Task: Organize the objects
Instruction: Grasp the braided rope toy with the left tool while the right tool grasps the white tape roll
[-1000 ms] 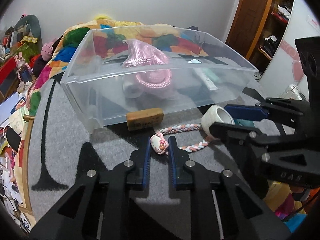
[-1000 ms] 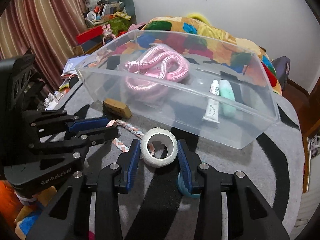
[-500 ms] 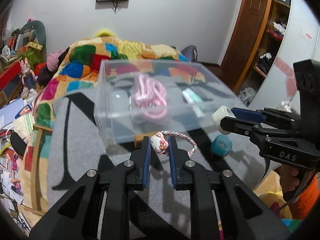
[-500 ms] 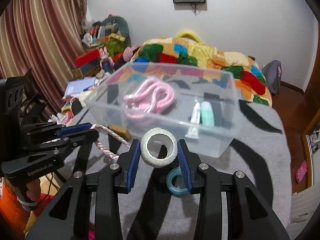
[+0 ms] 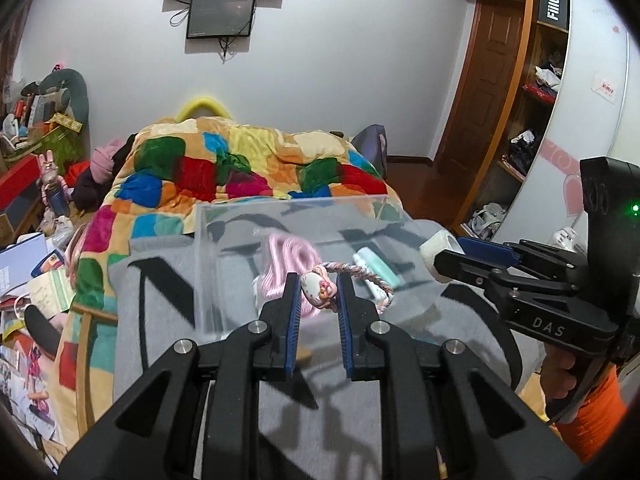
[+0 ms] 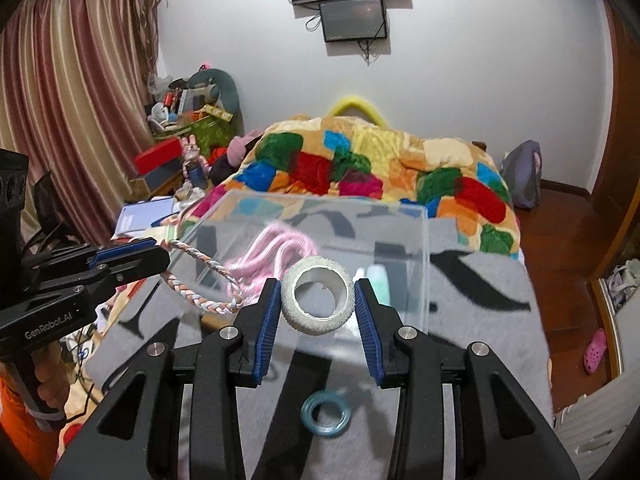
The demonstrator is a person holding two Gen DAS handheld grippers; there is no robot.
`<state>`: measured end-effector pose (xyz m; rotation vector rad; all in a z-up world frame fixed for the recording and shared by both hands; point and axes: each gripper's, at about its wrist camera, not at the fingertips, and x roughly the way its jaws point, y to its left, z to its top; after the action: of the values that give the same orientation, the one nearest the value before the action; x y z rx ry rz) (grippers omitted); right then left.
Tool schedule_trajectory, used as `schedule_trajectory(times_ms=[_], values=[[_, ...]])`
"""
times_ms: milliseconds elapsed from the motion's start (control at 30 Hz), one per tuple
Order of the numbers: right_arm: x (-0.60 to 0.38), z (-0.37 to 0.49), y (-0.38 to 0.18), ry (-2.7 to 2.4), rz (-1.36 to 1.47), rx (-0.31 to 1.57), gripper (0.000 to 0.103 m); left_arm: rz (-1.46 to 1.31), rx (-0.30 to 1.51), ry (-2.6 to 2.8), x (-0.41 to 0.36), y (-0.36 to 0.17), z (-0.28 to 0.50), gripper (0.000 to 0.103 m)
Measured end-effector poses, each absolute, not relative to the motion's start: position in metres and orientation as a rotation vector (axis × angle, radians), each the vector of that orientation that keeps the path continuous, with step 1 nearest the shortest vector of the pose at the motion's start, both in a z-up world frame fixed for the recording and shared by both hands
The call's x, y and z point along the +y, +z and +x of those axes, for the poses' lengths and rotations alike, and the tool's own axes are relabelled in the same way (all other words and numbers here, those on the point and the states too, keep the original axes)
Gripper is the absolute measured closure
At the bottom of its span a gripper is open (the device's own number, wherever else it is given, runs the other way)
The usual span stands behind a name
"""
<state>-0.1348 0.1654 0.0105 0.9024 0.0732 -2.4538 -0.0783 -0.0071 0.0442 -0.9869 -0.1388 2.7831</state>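
Left gripper (image 5: 318, 292) clamps the cat charm (image 5: 317, 290) of a braided cord (image 6: 202, 282) (loop dangling) held up in front of the clear bin (image 6: 425, 264). Right gripper (image 6: 318, 300) grips a white tape roll (image 6: 318, 300) before the bin; blue ring (image 6: 327, 414) lies on the blanket near it.

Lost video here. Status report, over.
Left hand-held gripper shut on cat charm. Right hand-held gripper shut on white tape roll. Clear bin ahead, unobstructed.

Bed under a grey blanket with black markings (image 6: 480, 292), clear plastic bin (image 6: 416, 216) resting on it, teal tape ring (image 6: 326, 414) lying flat in front, patchwork multicoloured quilt (image 5: 240, 168) bunched behind
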Motion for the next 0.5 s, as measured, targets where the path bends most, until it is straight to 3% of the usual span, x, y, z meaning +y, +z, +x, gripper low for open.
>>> schedule_trajectory(times_ms=[500], values=[[0.156, -0.197, -0.038, -2.447, 1.118, 0.082, 0.069, -1.157, -0.082, 2.754, 0.011, 0.006, -0.142, 0.086]])
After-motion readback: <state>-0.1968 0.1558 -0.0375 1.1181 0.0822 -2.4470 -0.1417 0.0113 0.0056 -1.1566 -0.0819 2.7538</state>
